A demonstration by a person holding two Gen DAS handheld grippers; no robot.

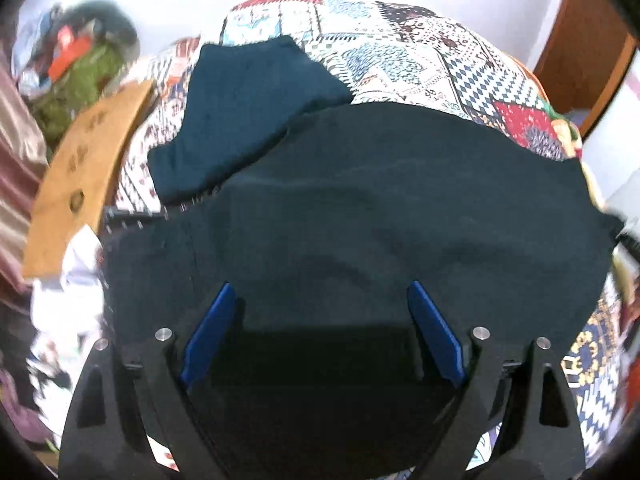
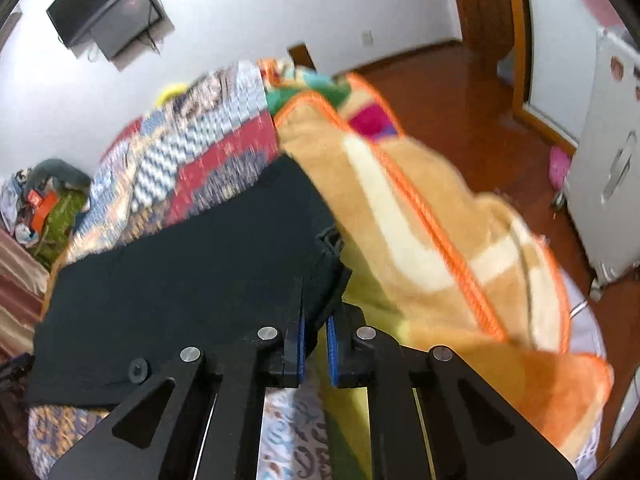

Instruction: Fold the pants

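Observation:
The black pants (image 1: 400, 216) lie spread on a patterned quilt (image 1: 400, 52) on the bed. A dark teal garment (image 1: 248, 112) lies partly under their far left edge. My left gripper (image 1: 320, 300) is open, its blue pads (image 1: 210, 332) wide apart just above the pants near their near edge, holding nothing. In the right wrist view the pants (image 2: 192, 296) lie to the left. My right gripper (image 2: 316, 316) is shut on the pants' right edge, its blue pads (image 2: 332, 348) close together with cloth between them.
An orange and cream blanket (image 2: 420, 240) is heaped on the bed to the right of the pants. A wooden headboard (image 1: 84, 168) and a clothes pile (image 1: 76, 68) are at left. A wood floor (image 2: 460, 96), a doorway and a white cabinet (image 2: 608, 184) are at right.

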